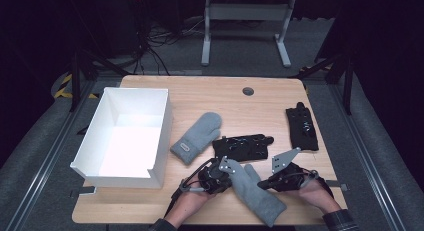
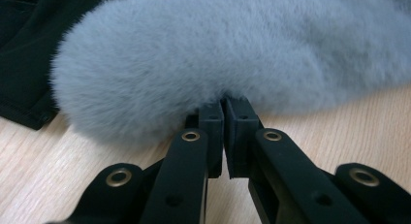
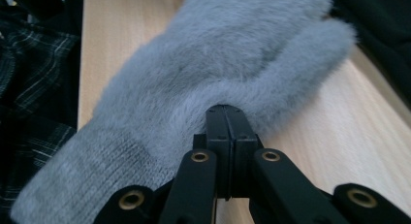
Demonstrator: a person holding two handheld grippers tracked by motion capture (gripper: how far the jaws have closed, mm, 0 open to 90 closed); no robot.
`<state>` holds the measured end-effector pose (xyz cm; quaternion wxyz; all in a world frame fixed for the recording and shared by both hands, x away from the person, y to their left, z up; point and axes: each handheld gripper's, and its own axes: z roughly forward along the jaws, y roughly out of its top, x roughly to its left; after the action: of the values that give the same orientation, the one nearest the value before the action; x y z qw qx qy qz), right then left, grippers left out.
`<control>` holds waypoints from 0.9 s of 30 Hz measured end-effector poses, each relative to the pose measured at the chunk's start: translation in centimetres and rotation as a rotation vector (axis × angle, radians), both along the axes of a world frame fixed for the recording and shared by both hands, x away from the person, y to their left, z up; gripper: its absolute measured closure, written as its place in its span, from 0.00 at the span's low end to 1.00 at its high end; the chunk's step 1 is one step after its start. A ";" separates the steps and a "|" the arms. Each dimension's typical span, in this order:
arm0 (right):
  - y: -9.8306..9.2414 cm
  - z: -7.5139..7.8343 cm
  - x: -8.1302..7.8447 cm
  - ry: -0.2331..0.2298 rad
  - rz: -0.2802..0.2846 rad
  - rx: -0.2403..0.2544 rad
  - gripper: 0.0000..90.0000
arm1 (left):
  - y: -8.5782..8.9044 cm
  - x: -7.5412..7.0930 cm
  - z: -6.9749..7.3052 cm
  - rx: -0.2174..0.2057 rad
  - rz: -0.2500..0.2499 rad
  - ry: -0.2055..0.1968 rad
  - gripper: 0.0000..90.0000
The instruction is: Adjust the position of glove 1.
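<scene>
A fluffy grey mitten [image 1: 256, 192] lies slanted near the table's front edge, between my two grippers. My left gripper [image 1: 229, 172] is shut on the fur at the mitten's fingertip end [image 2: 194, 64], with its jaws pressed together. My right gripper [image 1: 262, 183] is shut on the mitten's edge by the thumb [image 3: 300, 64], close to the knitted cuff [image 3: 97, 170]. A second grey mitten [image 1: 196, 137] lies flat in the middle of the table, cuff toward me.
A white open box [image 1: 125, 136] stands at the left of the table. A black glove [image 1: 242, 147] lies just beyond the grippers, another black glove [image 1: 301, 128] at the right. A cable hole [image 1: 248, 91] sits near the far edge.
</scene>
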<state>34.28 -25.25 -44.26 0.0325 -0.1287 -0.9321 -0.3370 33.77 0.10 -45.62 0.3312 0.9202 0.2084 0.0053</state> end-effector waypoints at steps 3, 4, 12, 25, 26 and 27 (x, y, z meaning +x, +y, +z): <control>0.7 -0.1 -0.3 0.011 0.033 0.003 1.00 | -0.3 0.0 0.1 0.002 -0.009 -0.004 0.98; 1.1 -0.2 -0.5 0.015 0.048 0.005 1.00 | -0.3 0.0 0.1 -0.003 -0.007 -0.004 0.99; 3.2 -0.3 -1.2 0.029 0.115 0.013 1.00 | -0.4 0.3 0.3 -0.026 0.004 0.009 1.00; 6.8 -0.6 -1.5 0.003 0.149 0.038 1.00 | -0.4 1.9 0.8 -0.063 0.030 -0.002 1.00; 7.2 -0.7 -1.4 -0.004 0.145 0.042 1.00 | -0.3 2.1 0.8 -0.059 0.023 0.001 1.00; 7.4 -0.7 -1.4 -0.005 0.142 0.044 1.00 | -0.4 2.4 0.8 -0.061 0.027 0.000 1.00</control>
<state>32.83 -17.82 -44.96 0.0569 -0.0609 -0.9313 -0.3545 36.16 -0.25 -44.83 0.3590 0.9069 0.2208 0.0033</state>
